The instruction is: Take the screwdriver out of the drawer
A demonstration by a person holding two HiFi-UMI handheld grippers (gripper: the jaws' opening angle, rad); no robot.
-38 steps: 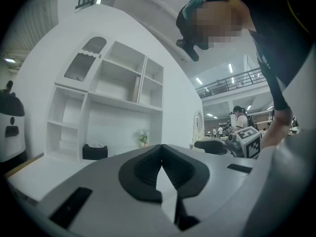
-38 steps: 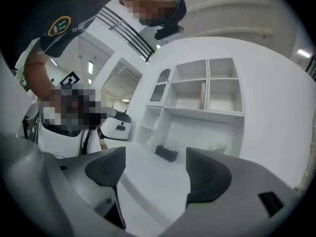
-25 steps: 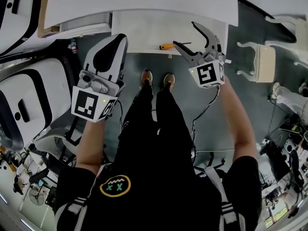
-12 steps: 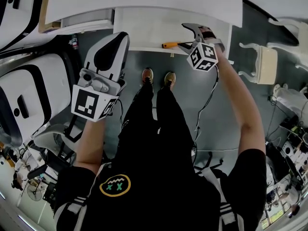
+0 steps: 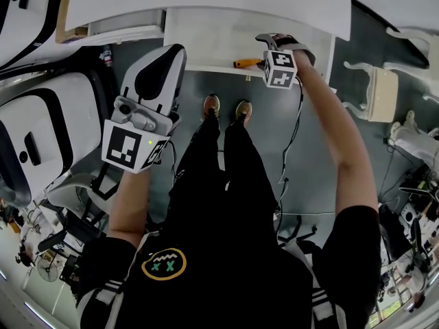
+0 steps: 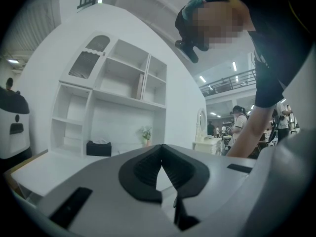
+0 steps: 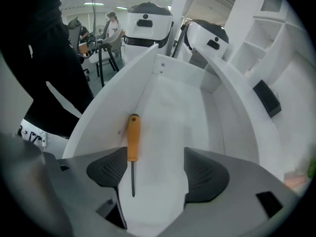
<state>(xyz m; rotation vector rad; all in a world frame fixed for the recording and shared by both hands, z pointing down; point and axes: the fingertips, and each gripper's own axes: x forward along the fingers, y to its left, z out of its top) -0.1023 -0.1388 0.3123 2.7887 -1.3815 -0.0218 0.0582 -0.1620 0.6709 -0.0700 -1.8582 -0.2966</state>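
1. Two tools showed in the head view. The left tool [image 5: 164,64] was held well apart from the open white drawer [image 5: 206,36]. The right tool [image 5: 273,45] pointed down into it, beside the screwdriver [image 5: 245,63] at its near wall.
2. Left gripper view: the left tool [image 6: 162,154] was clenched on nothing.
3. Right gripper view: the right tool [image 7: 153,169] was released and its jaws were closing. The screwdriver [image 7: 133,142], with an orange handle and a thin dark shaft, lay between them near the left pad. Bare drawer floor lay beside it.

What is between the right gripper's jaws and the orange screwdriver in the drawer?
Nothing but bare white drawer floor. In the right gripper view, the screwdriver shows between the right gripper's parted, closing jaws.
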